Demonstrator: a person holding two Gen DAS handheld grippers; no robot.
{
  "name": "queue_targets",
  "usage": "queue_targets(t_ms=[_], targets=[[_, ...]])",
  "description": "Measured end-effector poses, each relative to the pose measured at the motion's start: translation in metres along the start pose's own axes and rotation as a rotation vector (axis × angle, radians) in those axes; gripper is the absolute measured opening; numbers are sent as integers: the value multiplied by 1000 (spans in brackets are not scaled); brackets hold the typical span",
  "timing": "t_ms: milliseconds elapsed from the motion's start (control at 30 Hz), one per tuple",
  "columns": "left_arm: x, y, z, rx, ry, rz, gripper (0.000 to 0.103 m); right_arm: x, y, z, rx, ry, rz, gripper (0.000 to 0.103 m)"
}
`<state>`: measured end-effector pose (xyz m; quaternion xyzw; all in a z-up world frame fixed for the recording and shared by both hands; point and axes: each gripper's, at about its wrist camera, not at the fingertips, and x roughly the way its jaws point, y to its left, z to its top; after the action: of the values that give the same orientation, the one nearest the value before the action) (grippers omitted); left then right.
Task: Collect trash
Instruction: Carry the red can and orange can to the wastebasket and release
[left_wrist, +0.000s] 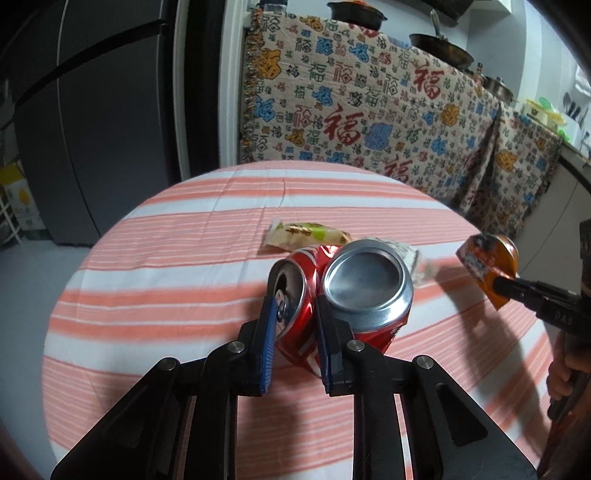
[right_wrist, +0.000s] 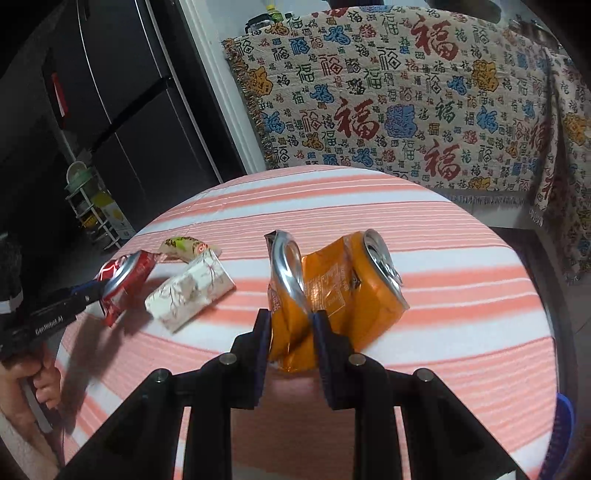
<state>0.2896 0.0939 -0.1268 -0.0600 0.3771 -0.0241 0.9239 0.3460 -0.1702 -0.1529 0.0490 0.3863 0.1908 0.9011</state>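
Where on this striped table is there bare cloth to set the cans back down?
Bare cloth: the far half of the table behind the snack wrapper, and its near right side. Crowded: the left-centre around the tissue pack and wrapper.

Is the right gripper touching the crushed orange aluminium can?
Touching. The right wrist view shows the right gripper with both blue-padded fingers pressed against the folded middle of the crushed orange can, pinching it.

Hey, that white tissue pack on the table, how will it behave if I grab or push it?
The tissue pack looks soft and creased, so it would probably squash under the fingers rather than resist. It lies flat on the tablecloth, so it should slide, not roll. Its wrapper looks glossy, so it may be somewhat slippery.
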Motion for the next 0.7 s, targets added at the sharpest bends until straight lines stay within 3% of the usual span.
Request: queue_targets(t_ms=[333,700], targets=[[-32,-56,-19,42,-7,-84,19,-62,-27,-34,9,9,-51,24],[-41,-156,-42,118,30,-210,18,-140,-63,-64,53,-26,-124,24]])
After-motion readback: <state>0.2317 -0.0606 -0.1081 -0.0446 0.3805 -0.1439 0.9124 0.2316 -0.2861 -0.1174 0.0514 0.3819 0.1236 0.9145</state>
